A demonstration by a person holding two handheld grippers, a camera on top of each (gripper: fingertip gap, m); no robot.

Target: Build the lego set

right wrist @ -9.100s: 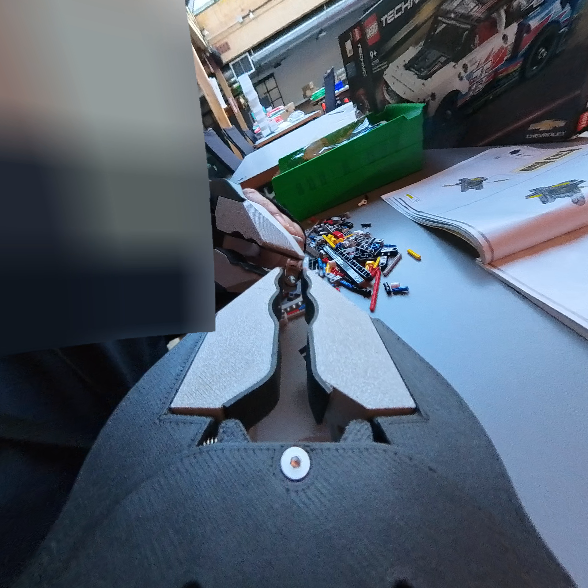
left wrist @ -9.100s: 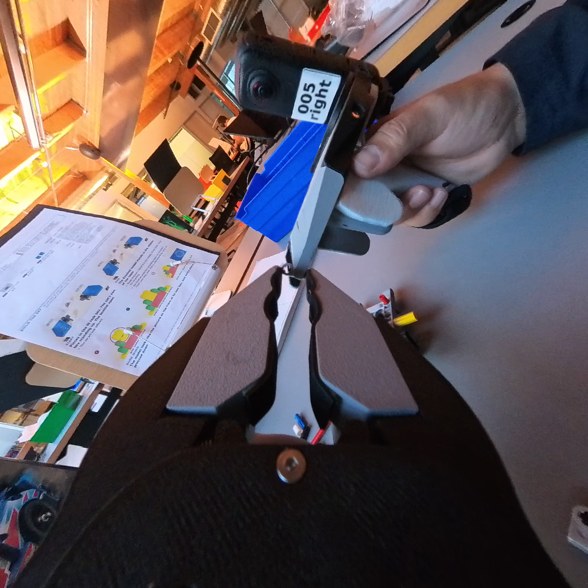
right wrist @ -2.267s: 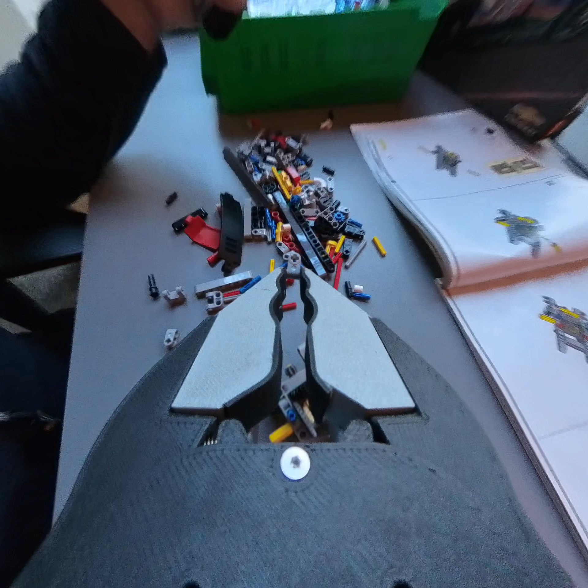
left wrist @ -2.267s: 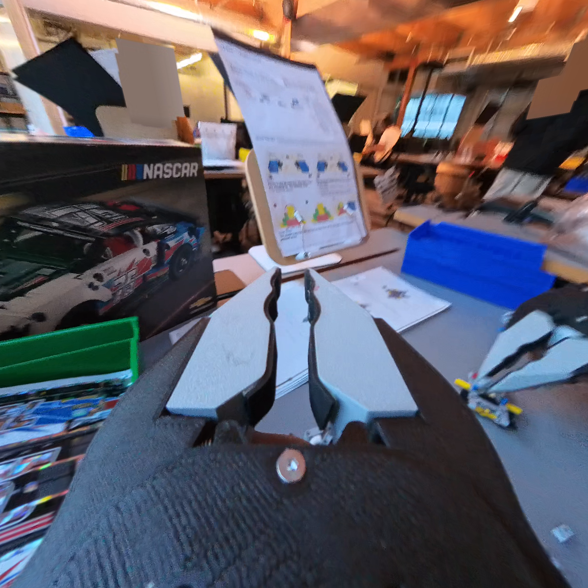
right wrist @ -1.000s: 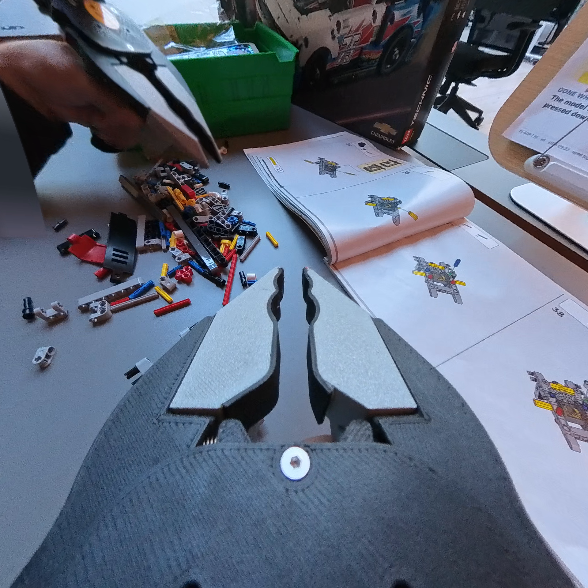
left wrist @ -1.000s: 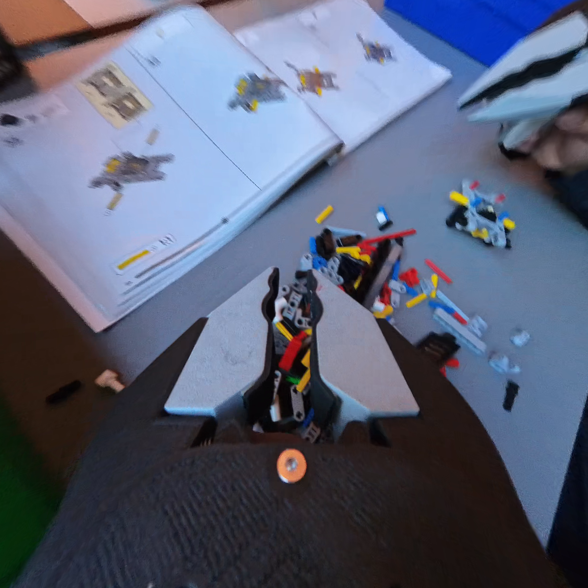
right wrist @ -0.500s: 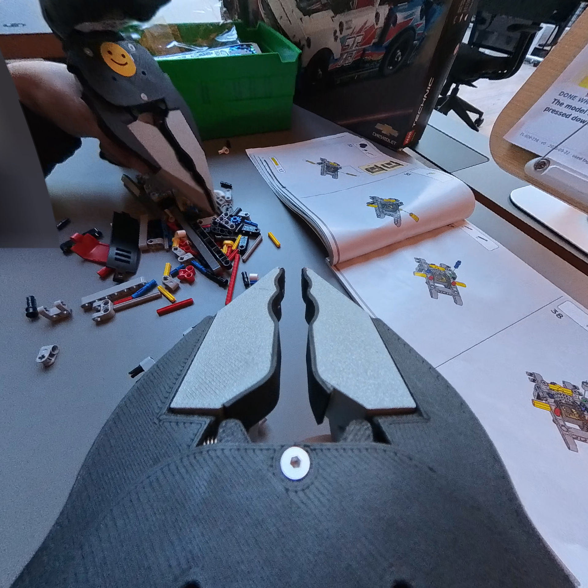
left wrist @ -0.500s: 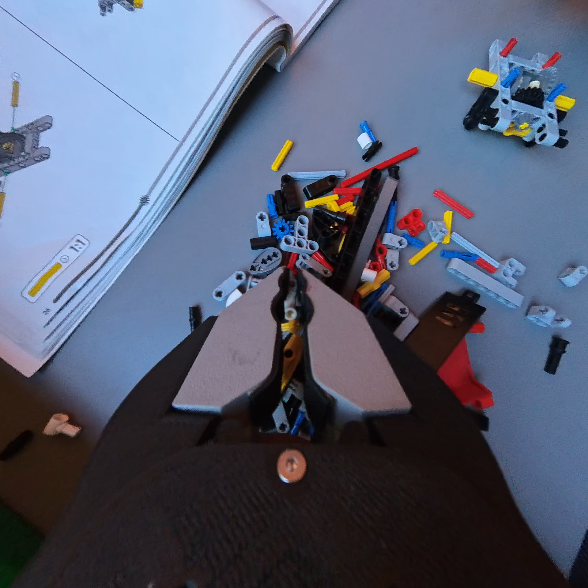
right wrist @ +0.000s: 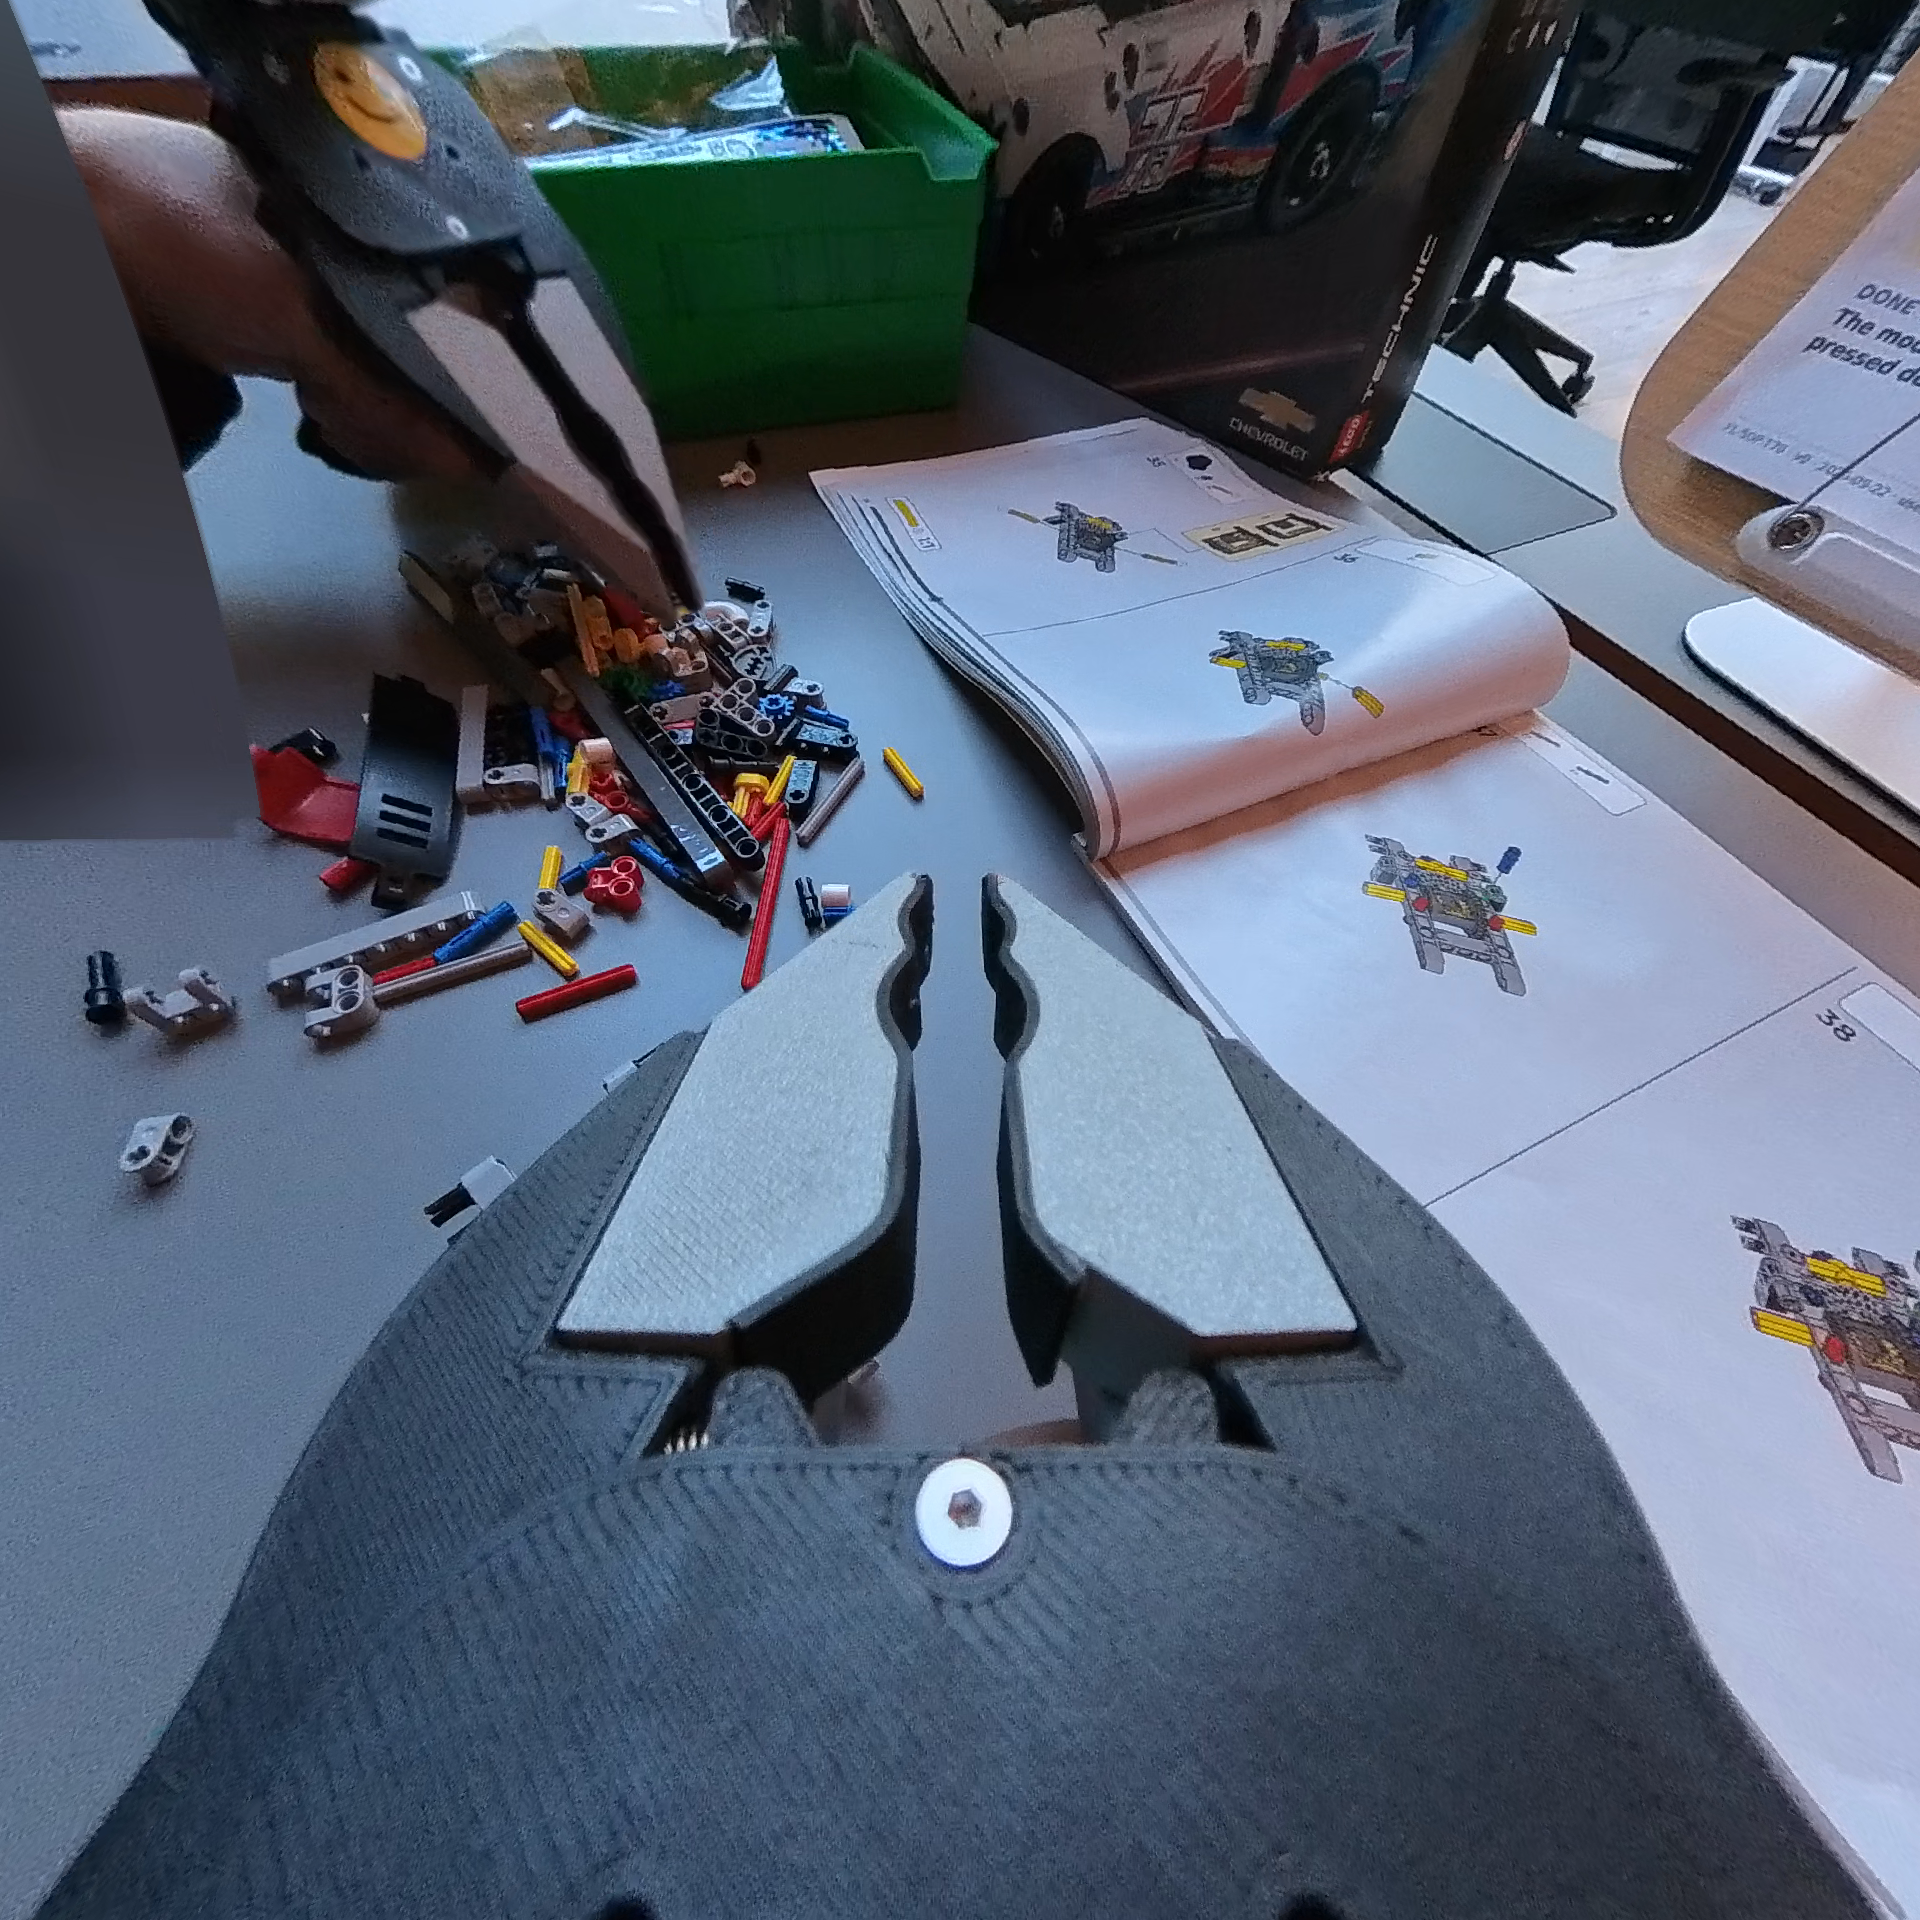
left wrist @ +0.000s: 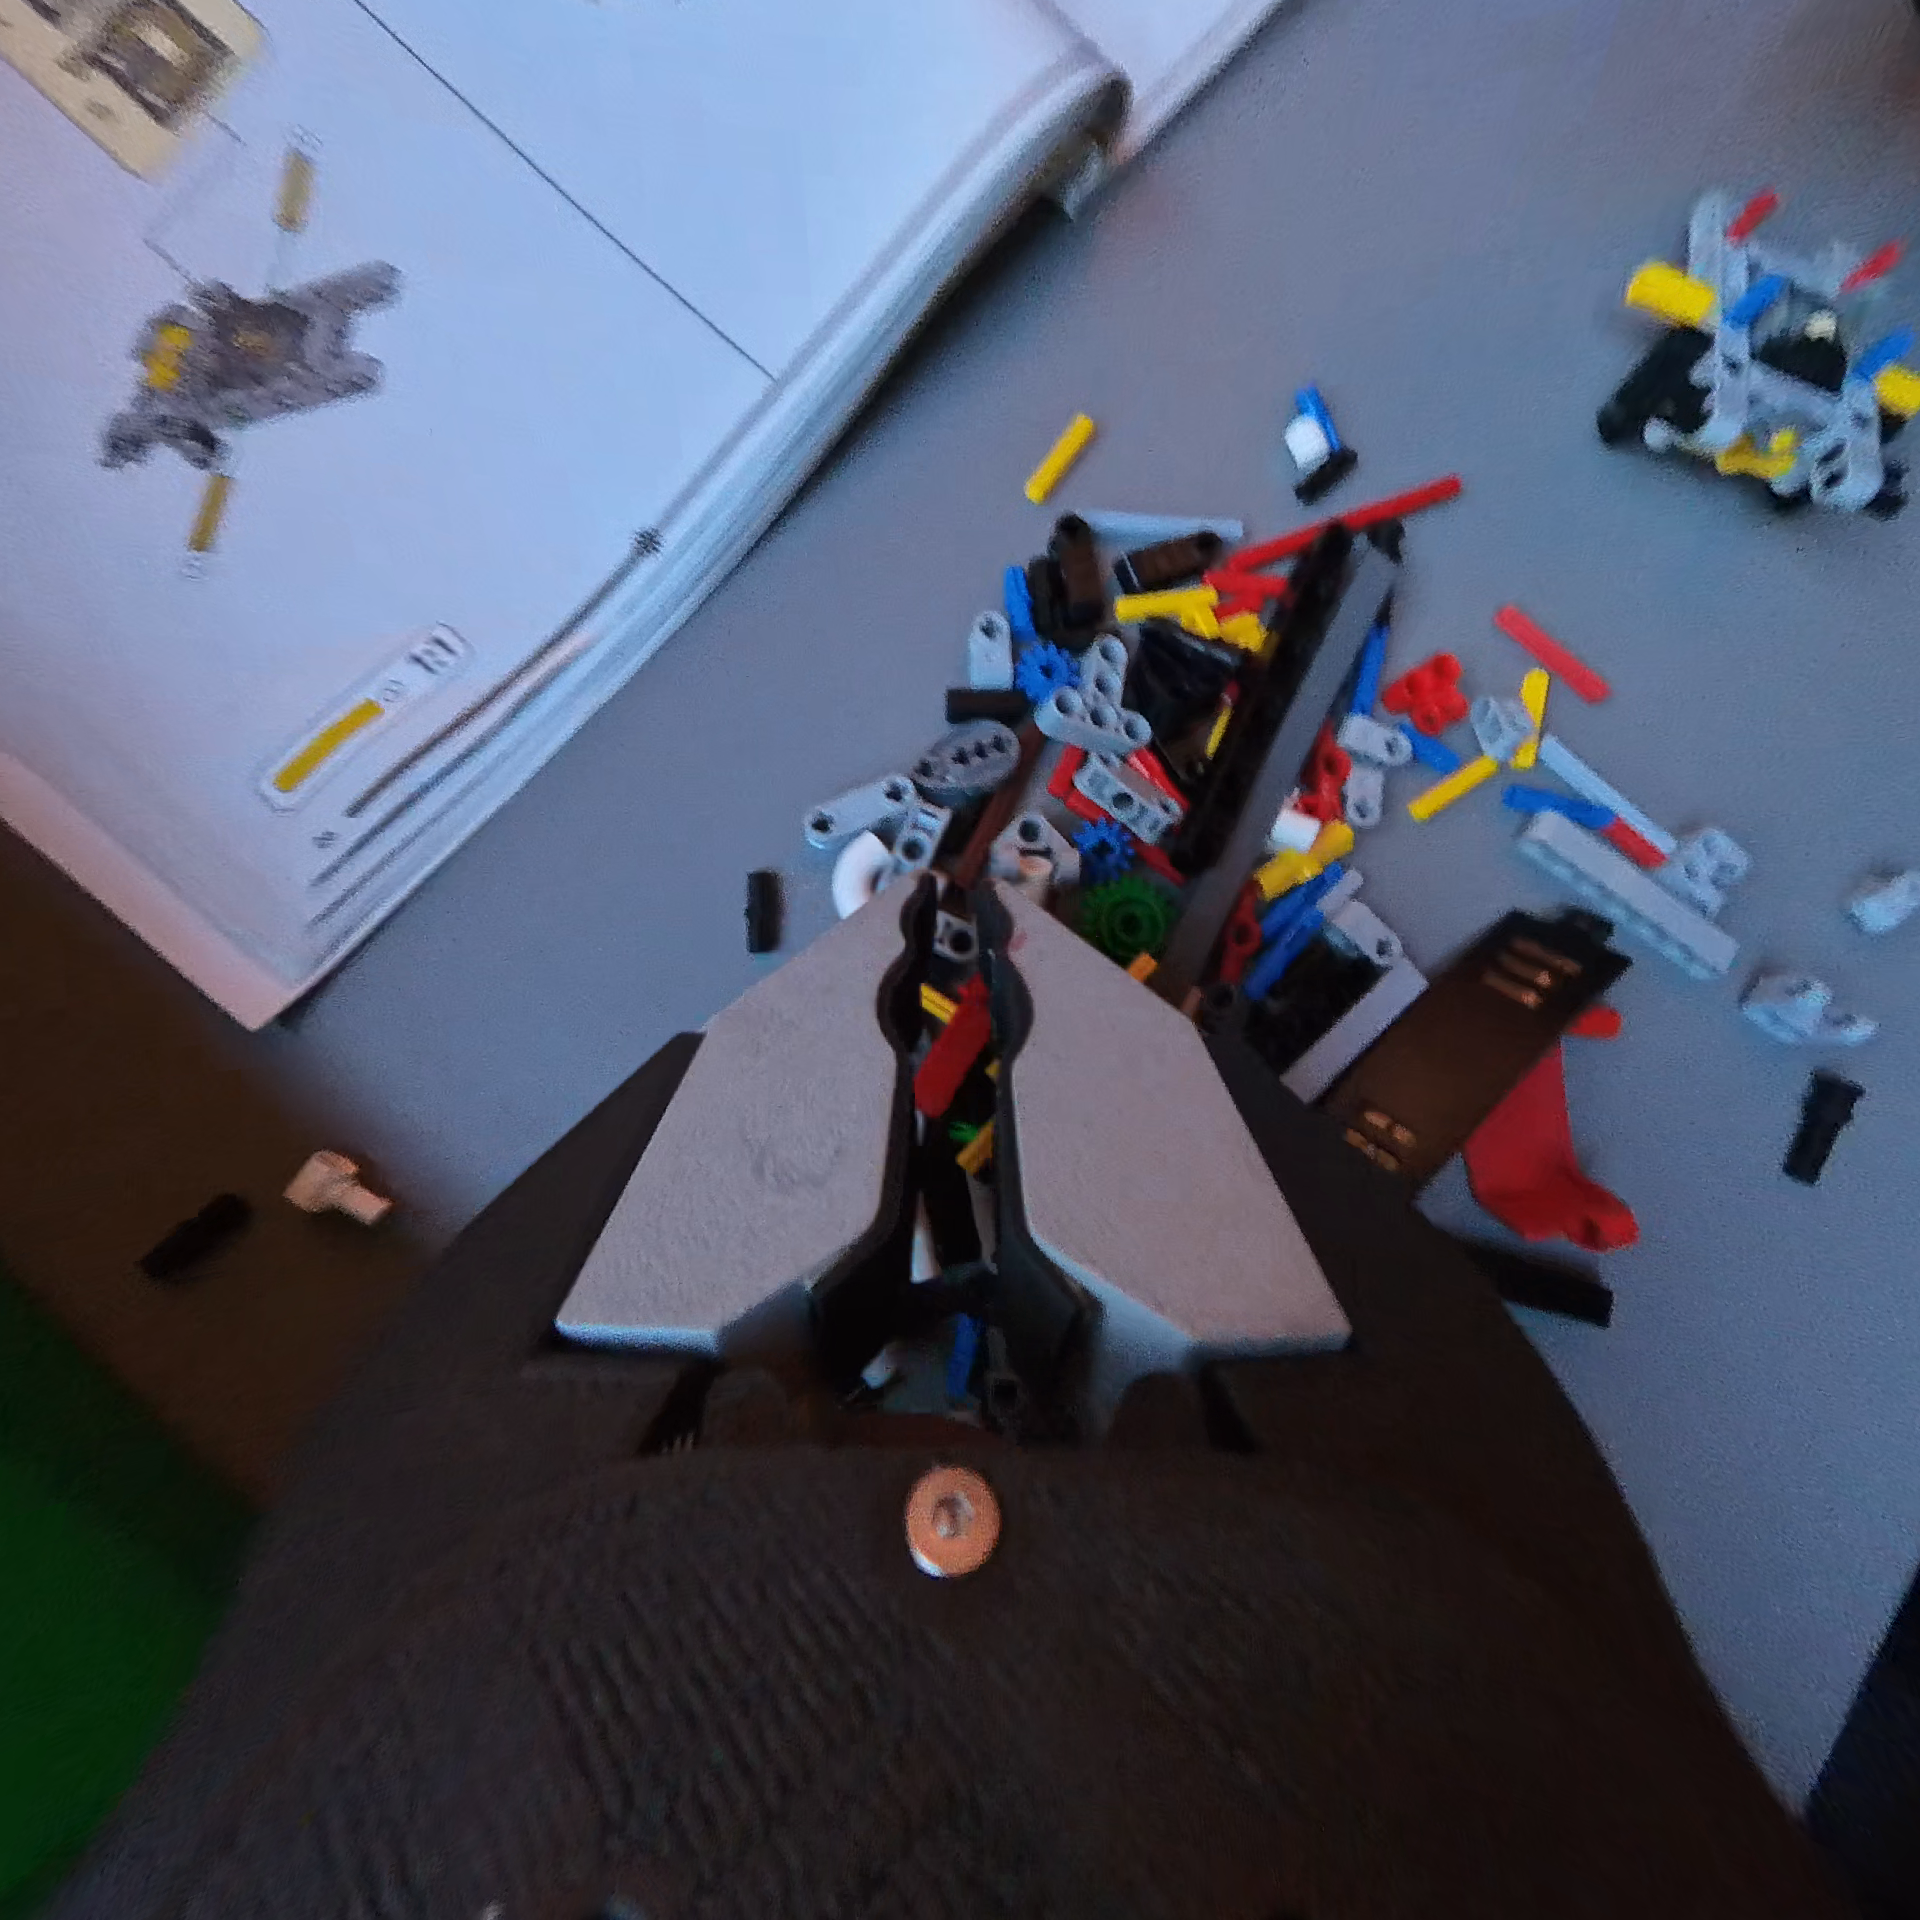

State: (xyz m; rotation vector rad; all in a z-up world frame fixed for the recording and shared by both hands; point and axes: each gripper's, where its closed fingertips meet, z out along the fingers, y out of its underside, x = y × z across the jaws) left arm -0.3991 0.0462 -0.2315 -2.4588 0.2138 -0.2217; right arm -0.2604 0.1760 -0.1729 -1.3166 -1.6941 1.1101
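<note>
Left gripper [left wrist: 951,914] sits at the near edge of the brick pile [left wrist: 1195,727], its tips nearly closed around a small light-grey connector piece [left wrist: 954,940]; whether the pads press on it cannot be told through the blur. Right gripper [right wrist: 956,894] hovers released and bare over the grey bench [right wrist: 260,1299], just off the pile, with the open instruction booklet [right wrist: 1351,675] beyond the pile. A small built assembly [left wrist: 1766,364] lies apart from the pile.

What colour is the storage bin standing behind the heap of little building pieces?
The bin is bright green. It shows best in the right wrist view, behind the heap of pieces.
</note>
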